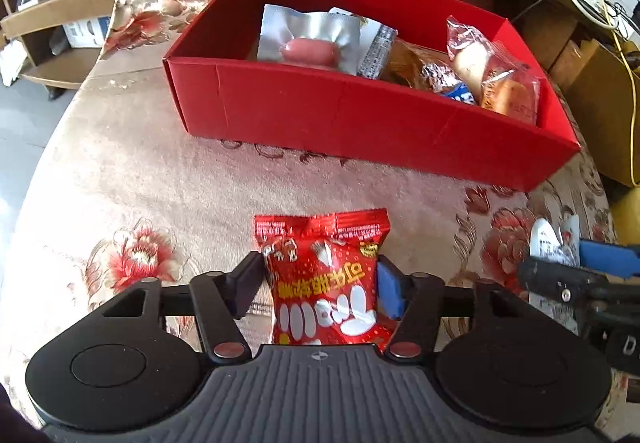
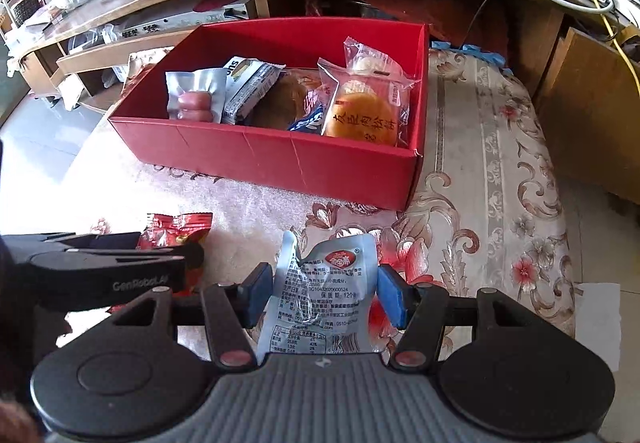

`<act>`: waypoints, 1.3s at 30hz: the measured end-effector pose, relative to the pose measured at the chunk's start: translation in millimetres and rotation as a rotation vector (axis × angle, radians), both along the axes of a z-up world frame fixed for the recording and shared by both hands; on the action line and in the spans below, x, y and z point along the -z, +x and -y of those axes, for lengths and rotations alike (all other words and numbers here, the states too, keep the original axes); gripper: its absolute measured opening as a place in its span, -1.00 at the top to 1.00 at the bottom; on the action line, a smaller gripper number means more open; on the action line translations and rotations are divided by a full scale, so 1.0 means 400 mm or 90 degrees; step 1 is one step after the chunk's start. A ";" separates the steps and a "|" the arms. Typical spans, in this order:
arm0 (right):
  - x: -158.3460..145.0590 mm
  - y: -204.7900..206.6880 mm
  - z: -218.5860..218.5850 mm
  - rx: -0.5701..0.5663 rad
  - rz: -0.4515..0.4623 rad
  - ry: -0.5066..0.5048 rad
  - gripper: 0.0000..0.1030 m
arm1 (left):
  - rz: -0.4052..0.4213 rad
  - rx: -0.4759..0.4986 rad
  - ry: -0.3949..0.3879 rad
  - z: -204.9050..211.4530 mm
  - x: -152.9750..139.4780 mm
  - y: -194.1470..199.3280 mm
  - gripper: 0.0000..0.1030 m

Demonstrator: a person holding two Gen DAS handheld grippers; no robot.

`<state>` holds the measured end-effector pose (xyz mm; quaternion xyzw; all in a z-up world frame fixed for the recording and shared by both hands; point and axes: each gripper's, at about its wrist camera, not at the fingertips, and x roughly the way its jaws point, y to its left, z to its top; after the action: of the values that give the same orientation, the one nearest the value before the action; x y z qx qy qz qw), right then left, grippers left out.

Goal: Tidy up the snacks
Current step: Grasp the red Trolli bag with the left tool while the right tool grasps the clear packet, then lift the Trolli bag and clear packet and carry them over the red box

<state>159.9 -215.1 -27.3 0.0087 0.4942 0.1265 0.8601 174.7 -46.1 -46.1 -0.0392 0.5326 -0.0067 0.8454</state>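
1. While both grippers point steeply down at the table (image 1: 132,163), you hold one snack in each: the left gripper (image 1: 320,283) has its fingers (image 1: 387,289) clamped on the sides of a red snack packet (image 1: 324,275), and the right gripper (image 2: 318,293) has its fingers (image 2: 390,295) clamped on a pale blue pouch (image 2: 320,295) printed with small text.
2. Done so far, judged from the contents: the red box (image 2: 260,159) near the table's far edge already holds several items. At its left end leans a silver vacuum pack with a pink sausage (image 2: 194,99); beside it stands a white wrapped bar (image 2: 248,91); toward the right end lie a brown pastry (image 2: 288,103), a blue-and-white wrapper (image 2: 306,121), and two clear-wrapped round cakes (image 2: 364,111).
3. In hand: the two held packets are near the table's front edge, well apart from the box and not yet over it. Whether either is clear of the cloth cannot be told from these views.
4. Left to do, as a judgement: carry both packets across and release them inside the box. Free floor shows at the box's far left corner, which looks the easiest place to drop them.
5. No other loose snack shows on the flowered tablecloth (image 2: 480,203); these two appear to be the last, though the table's near edge is hidden by the grippers.
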 end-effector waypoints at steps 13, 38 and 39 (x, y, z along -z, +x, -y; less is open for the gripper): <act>-0.017 -0.018 0.000 -0.010 0.016 -0.005 -0.07 | 0.004 -0.009 -0.010 -0.004 -0.025 -0.026 -0.17; -0.014 -0.005 -0.003 -0.009 0.014 -0.013 -0.07 | 0.023 0.006 0.001 0.028 -0.029 -0.028 -0.18; -0.015 -0.007 -0.001 -0.007 0.015 -0.012 -0.07 | 0.026 0.005 -0.004 0.029 -0.035 -0.029 -0.18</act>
<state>157.2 -214.9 -21.1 -0.0041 0.4850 0.1267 0.8653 163.1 -57.7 -31.9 -0.0397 0.5154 -0.0125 0.8559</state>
